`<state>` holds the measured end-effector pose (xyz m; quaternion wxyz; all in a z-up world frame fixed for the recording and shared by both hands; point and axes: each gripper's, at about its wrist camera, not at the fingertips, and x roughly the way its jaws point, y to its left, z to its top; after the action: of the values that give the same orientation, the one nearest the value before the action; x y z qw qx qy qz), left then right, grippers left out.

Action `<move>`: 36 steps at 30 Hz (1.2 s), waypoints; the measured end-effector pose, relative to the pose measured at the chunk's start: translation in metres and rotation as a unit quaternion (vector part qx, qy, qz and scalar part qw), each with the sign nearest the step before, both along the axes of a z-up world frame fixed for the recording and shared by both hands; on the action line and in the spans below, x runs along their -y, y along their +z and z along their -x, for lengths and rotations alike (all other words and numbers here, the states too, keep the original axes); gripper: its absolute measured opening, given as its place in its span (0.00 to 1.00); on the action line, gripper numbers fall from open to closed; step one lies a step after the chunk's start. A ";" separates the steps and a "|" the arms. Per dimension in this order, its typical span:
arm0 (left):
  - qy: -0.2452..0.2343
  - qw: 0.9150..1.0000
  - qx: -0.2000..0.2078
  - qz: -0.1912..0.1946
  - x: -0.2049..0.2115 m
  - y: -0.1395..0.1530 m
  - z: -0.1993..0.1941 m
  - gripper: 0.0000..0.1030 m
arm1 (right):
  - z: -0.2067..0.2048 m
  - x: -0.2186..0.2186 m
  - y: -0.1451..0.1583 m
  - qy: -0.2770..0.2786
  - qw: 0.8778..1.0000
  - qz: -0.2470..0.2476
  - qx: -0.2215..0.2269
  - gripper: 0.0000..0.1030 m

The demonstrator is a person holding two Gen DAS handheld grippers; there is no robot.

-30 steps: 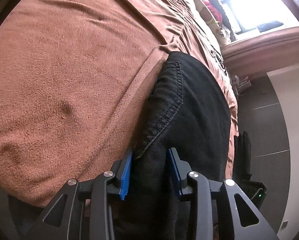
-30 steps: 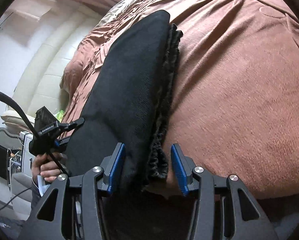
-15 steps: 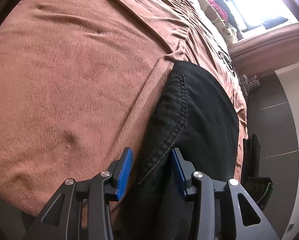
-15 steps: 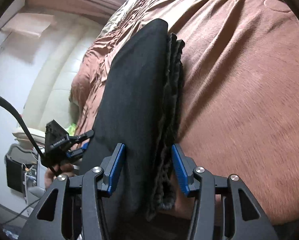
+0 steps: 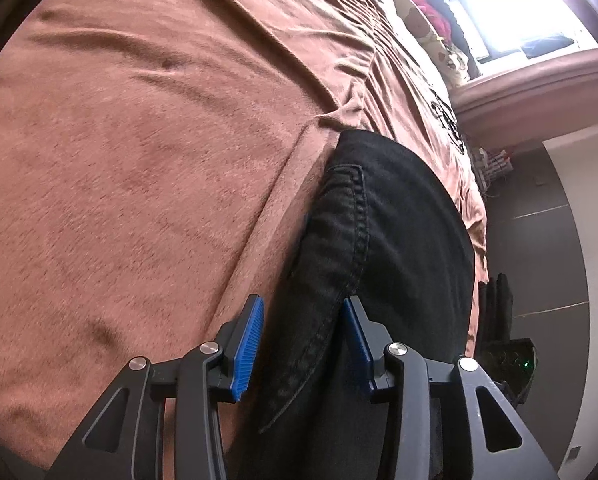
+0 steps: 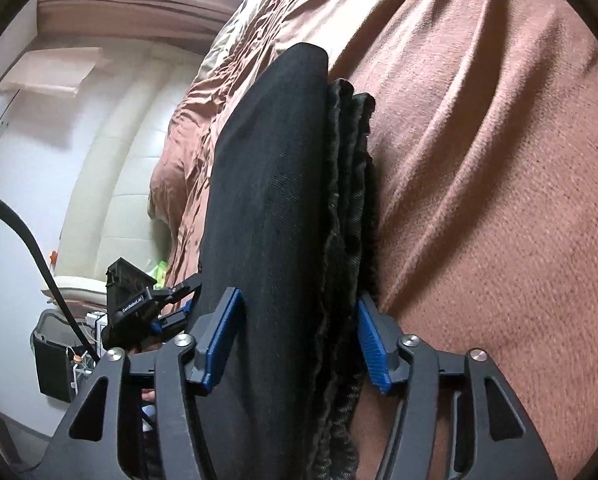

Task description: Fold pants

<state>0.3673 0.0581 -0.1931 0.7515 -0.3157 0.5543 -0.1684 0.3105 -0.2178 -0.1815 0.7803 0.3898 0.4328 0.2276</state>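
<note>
Already folded, black denim pants (image 5: pixel 395 240) lie as thick stack on brown fleece blanket (image 5: pixel 131 168), running toward 12 o'clock from both grippers. Left gripper (image 5: pixel 303 340): blue pads part-open, seamed edge between them, gap visible at left pad, no squeeze. Right gripper (image 6: pixel 295 340): jaws opening, layered edge between them, pads clear of cloth. Judgement: release step; withdraw both straight back toward 6 o'clock, evenly, so pads don't snag layers.
</note>
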 end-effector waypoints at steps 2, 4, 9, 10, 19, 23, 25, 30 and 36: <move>-0.003 1.000 0.000 0.002 0.003 0.000 -0.006 0.42 | -0.003 0.000 0.001 0.004 1.000 -0.006 0.001 0.67; -0.004 1.000 -0.002 0.009 0.005 -0.001 -0.011 0.42 | -0.006 0.000 0.003 0.005 1.000 -0.004 0.002 0.69; -0.011 1.000 -0.001 0.017 0.010 -0.004 -0.023 0.42 | -0.016 -0.001 0.003 0.005 1.000 0.005 -0.002 0.70; -0.013 1.000 -0.002 0.022 0.011 -0.005 -0.026 0.42 | -0.017 -0.001 0.004 0.005 1.000 0.006 -0.003 0.70; -0.024 0.999 -0.011 0.039 0.014 -0.011 -0.042 0.45 | -0.025 -0.011 0.010 -0.009 1.000 0.021 -0.014 0.70; -0.032 0.999 0.002 0.030 0.017 -0.004 -0.039 0.42 | -0.023 -0.018 0.020 -0.003 0.999 0.034 -0.002 0.52; -0.036 0.999 0.010 0.031 0.017 0.000 -0.036 0.36 | -0.019 -0.018 0.025 -0.001 1.000 0.028 0.010 0.51; -0.037 0.998 0.016 0.046 0.012 0.006 -0.032 0.34 | -0.006 -0.017 0.029 0.006 0.999 0.033 0.023 0.51; -0.039 0.999 -0.001 0.034 0.011 0.001 -0.037 0.34 | 0.001 -0.005 0.015 -0.009 0.999 0.042 -0.021 0.62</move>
<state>0.4047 0.0470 -0.1918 0.7327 -0.3196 0.5605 -0.2164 0.3098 -0.2128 -0.1667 0.7886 0.3653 0.4549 0.1943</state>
